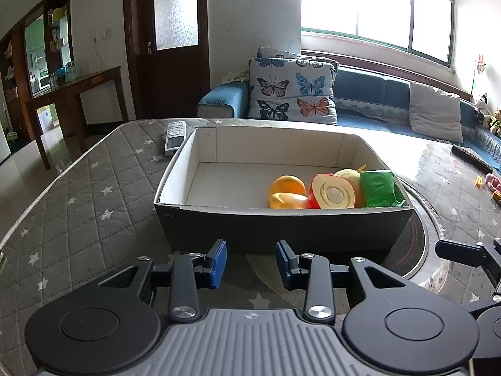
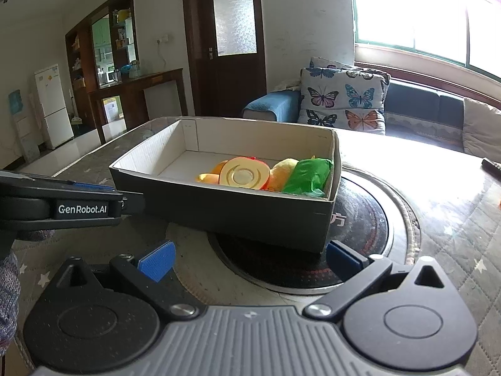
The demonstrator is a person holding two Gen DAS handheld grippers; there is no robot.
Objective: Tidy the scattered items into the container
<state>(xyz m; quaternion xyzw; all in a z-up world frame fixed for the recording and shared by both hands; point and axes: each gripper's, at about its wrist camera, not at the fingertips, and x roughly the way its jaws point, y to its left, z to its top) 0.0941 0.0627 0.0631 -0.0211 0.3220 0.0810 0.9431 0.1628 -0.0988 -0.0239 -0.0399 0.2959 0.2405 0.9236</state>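
A dark cardboard box point(image 1: 281, 228) with a white inside stands on the quilted table; it also shows in the right wrist view point(image 2: 238, 213). In its right end lie an orange toy fruit point(image 1: 286, 185), a halved toy fruit with a red skin point(image 1: 332, 192), a yellow toy fruit point(image 1: 349, 175) and a green packet point(image 1: 379, 188). The halved fruit point(image 2: 244, 175) and green packet point(image 2: 308, 175) show in the right wrist view too. My left gripper point(image 1: 250, 263) is open and empty just in front of the box. My right gripper point(image 2: 249, 258) is open wide and empty near the box's front corner.
A white remote point(image 1: 175, 136) lies on the table behind the box's left corner. A dark remote point(image 1: 471, 156) and small toys point(image 1: 491, 183) lie at the far right. A round black hotplate point(image 2: 353, 235) sits under the box. A sofa with butterfly cushions point(image 1: 291, 91) stands behind.
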